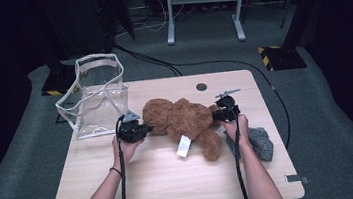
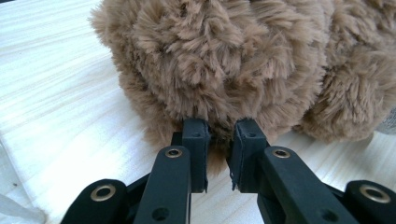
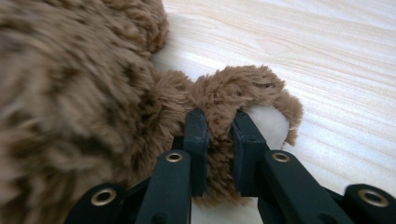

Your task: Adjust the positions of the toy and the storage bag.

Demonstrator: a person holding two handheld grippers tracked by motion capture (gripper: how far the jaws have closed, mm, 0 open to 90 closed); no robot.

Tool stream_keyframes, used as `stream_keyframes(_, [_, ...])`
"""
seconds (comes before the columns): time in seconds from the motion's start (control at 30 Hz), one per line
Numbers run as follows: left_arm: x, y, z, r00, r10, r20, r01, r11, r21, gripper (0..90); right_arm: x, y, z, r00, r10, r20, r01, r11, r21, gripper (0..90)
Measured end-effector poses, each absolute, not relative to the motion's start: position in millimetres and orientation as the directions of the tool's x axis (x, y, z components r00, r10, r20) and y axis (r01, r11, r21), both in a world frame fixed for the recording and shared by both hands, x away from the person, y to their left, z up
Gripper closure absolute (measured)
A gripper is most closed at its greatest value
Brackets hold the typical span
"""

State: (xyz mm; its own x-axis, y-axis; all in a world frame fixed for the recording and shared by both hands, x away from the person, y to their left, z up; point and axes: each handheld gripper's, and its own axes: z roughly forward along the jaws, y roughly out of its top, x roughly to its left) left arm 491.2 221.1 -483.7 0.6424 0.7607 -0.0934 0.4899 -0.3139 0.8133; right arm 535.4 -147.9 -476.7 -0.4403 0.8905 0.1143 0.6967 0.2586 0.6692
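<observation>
Brown plush teddy bear (image 1: 182, 119) on table (image 1: 148, 178): left hand-held gripper (image 1: 143, 130) pinches fur; right hand-held gripper (image 1: 218, 115) clamps one ear.

Black jaws, brass-ringed rivets (image 2: 173, 152)

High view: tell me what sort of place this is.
Probably a lab or recording studio, not a home. A bare wooden table stands on grey carpet amid dark surroundings, black cables run across the floor, and a hazard-striped stand base sits behind it.
</observation>
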Motion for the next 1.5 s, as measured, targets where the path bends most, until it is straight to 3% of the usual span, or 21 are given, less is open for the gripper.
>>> stream_keyframes(0.77, [501,248,-466,0.639,0.757,-0.138,0.515,-0.287,0.808,80.3,466,-138,-433,-0.523,0.837,0.161,0.596,0.224,0.771,82.8])
stream_keyframes(1.5, [517,251,-467,0.644,0.749,-0.155,0.573,-0.337,0.747,79.5,397,-110,-448,-0.582,0.790,0.193,0.579,0.236,0.781,84.2])
